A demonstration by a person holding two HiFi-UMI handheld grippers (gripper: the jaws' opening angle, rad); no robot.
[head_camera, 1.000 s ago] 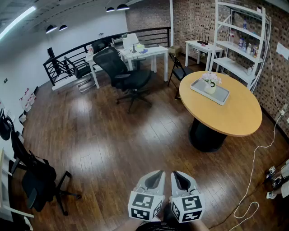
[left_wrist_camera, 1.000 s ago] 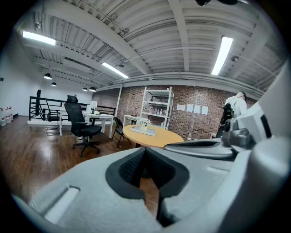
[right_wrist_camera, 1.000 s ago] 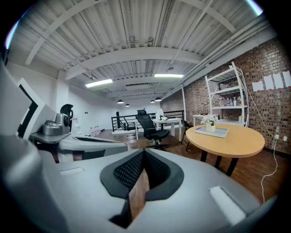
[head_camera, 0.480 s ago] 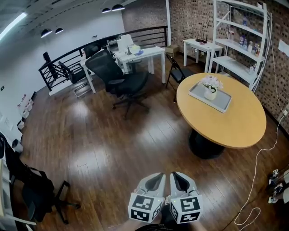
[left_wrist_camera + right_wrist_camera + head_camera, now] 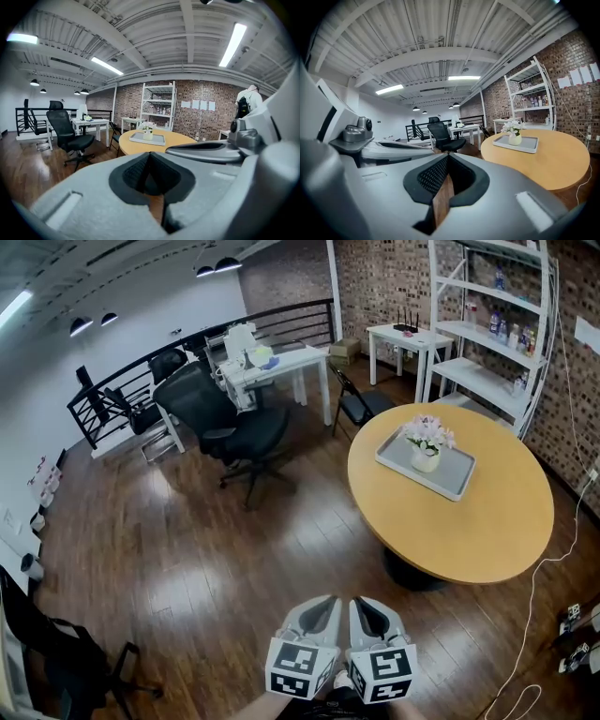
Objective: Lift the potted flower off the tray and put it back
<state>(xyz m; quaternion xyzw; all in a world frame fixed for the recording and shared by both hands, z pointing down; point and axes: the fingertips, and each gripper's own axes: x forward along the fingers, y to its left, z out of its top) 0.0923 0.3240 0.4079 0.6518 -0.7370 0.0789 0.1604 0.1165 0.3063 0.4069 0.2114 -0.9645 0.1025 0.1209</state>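
Fingers (image 5: 93,201) on both tools were shut with nothing between them. The left gripper (image 5: 322,604) and the right gripper (image 5: 367,606) were held side by side, low in front of the person and well apart from the tabletop (image 5: 469,531). The potted flower (image 5: 425,442) stood upright on the grey tray (image 5: 448,479), toward the tray's far left end, and the tray lay on the far half of the round tabletop. The lift had not yet begun.

Several things could have gone wrong from there. Fingers brought in closed would have pushed the small pot and tipped it instead of straddling it. A grip taken too high would have crushed the blossoms, which spread wider than the pot. The tray looked light and sat loose on smooth wood, so a sideways nudge could have slid it along with the pot. A pale cable (image 5: 534,615) trailed across the floor (image 5: 187,559) to the right of the table and could have caught a foot on the way in.

The tabletop was plain light wood on a dark central base and bare apart from the tray. Around it were dark plank flooring, a black office chair (image 5: 225,423), a white desk (image 5: 281,367), a black railing (image 5: 122,381), white shelves (image 5: 487,324) and a brick wall (image 5: 394,277).
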